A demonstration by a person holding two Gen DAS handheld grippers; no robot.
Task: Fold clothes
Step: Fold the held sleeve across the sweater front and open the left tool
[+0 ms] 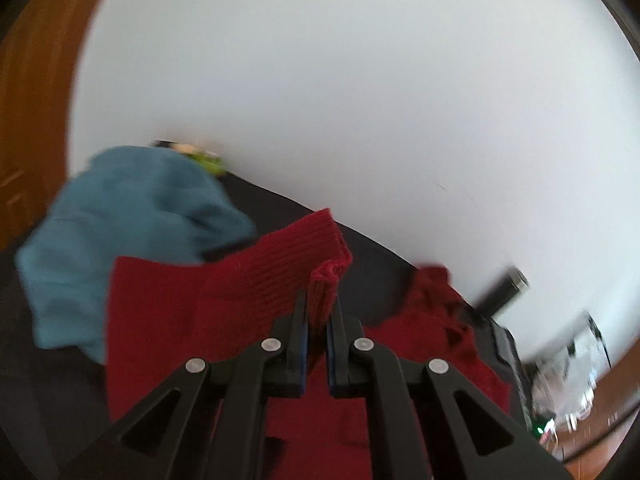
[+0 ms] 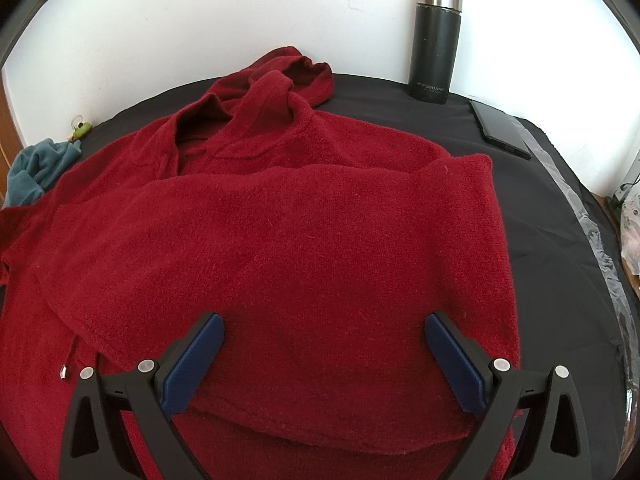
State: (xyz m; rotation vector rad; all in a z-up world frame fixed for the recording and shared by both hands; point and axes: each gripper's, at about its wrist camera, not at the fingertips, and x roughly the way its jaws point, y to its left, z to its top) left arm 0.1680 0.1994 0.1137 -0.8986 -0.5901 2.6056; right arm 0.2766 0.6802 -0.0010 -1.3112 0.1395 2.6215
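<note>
Your left gripper has its jaws pinched nearly together on the ribbed cuff of the red hoodie, a fold of the knit standing up between the blue pads. The sleeve runs back from that cuff to the left, lifted off the black table cover. The left wrist view is blurred, so finer detail there is hard to tell.

Your right gripper has its jaws spread wide and holds nothing; it sits low over the hoodie's body, with the red fabric showing between the two fingers.

The hoodie lies spread across the table cover, its hood bunched toward the white wall, one side already folded over the front. A drawstring tip lies on the fabric at the lower left.

A blue garment is heaped to the left of the hoodie, with a small green toy just behind it by the wall. A black flask stands upright against the wall on the right, and a dark phone lies flat near it.
</note>
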